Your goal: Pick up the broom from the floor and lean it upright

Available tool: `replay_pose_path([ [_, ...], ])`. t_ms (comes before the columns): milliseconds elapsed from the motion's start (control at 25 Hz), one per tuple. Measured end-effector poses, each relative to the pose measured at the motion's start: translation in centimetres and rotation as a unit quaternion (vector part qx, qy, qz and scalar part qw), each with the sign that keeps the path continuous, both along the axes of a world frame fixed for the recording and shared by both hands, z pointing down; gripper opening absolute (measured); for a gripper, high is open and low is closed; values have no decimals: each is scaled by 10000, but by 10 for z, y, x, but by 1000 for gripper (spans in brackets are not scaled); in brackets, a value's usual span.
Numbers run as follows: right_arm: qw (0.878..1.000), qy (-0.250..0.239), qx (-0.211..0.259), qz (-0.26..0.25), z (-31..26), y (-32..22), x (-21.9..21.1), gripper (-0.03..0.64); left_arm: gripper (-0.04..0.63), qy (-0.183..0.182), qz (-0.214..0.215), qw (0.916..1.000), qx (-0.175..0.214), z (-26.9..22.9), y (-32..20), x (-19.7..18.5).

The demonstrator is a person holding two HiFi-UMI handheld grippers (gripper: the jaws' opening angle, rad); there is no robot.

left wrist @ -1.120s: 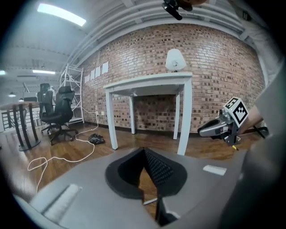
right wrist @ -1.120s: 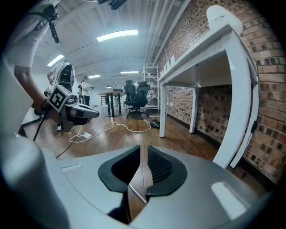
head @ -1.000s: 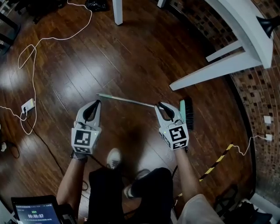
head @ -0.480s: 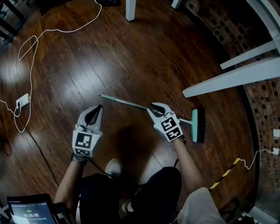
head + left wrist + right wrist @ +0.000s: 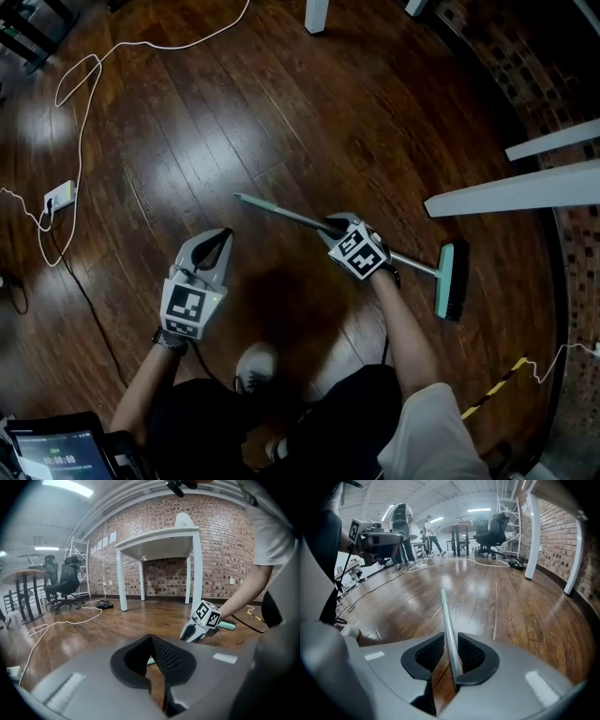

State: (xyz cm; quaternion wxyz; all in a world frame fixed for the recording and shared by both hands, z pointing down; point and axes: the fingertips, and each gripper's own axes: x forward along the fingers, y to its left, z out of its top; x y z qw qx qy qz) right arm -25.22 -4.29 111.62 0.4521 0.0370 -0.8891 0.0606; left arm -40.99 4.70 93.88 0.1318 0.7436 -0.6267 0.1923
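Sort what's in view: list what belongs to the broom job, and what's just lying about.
Job: the teal-headed, black-bristled broom lying on the wood floor; its silver handle; the right claw, whose jaws have just been opening, handle between them.
Lying about: white cable; white power block; yellow-and-black striped cable; white table; black office chairs.

You are in a big office room. It has a brown wood floor [image 5: 281, 122], a red brick wall [image 5: 225, 541], a tall white table [image 5: 159, 541] and black desk chairs [image 5: 68, 581]. A long white cable [image 5: 84, 122] lies across the floor.
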Motion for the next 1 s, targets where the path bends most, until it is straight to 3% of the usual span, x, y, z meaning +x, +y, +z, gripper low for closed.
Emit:
replay_pose_path([
  [400,9950,878,54,-468,35,5,-10,118,2,220,-27,9997,-80,5,6,5],
  [760,9890,1114,-111,-969,44,8,-14,137,2,149,-69,9998,-83,5,15,-7],
  [1000,9874,1231,291,-948,43,13,-12,97,2,61,-101,9999,-73,-3,18,-4],
])
